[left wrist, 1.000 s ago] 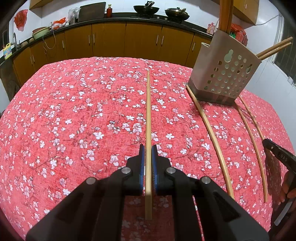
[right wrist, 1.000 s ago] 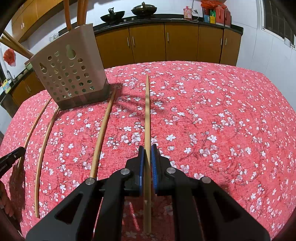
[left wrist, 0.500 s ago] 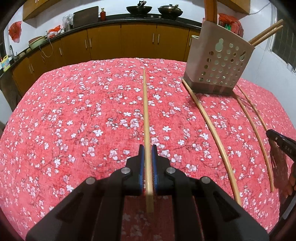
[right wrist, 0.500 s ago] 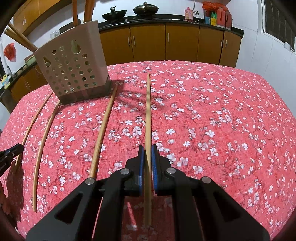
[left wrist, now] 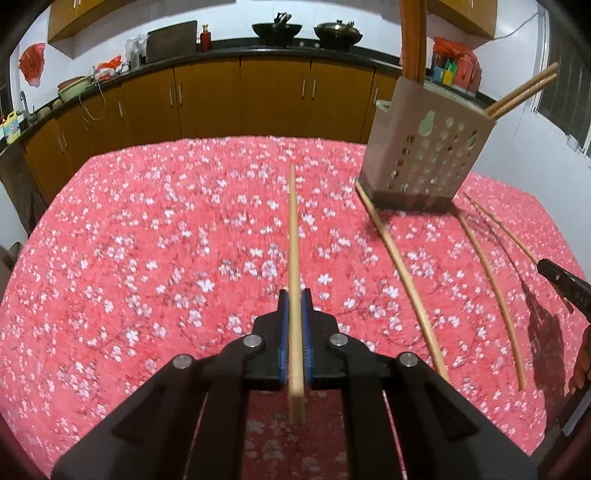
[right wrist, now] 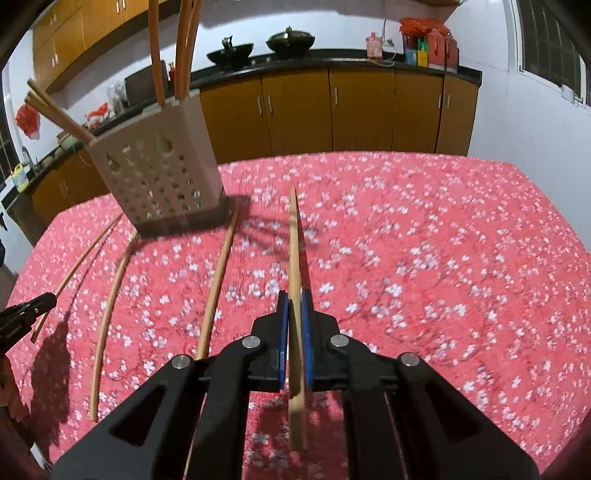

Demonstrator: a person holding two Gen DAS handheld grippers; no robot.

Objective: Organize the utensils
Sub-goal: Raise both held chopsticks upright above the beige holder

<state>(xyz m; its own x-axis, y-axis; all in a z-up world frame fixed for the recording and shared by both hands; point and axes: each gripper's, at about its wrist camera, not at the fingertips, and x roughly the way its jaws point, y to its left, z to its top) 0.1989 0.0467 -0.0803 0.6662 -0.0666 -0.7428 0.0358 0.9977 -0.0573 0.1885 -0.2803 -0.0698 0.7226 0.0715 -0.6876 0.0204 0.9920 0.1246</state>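
Wooden chopstick (left wrist: 293, 266) clamped, left tool (left wrist: 294, 314)

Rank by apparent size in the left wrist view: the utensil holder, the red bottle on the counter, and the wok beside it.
1. Utensil holder, clearly largest, though it stands nearest the camera.
2. Wok.
3. Red bottle, smallest; both sit far back, so their true sizes stay unsure.

You can read very little here. The other gripper (left wrist: 565, 288), at the right edge of your left wrist view, carries small pale letters that look like "BAS". Bottle and packet labels on the counter are too small.
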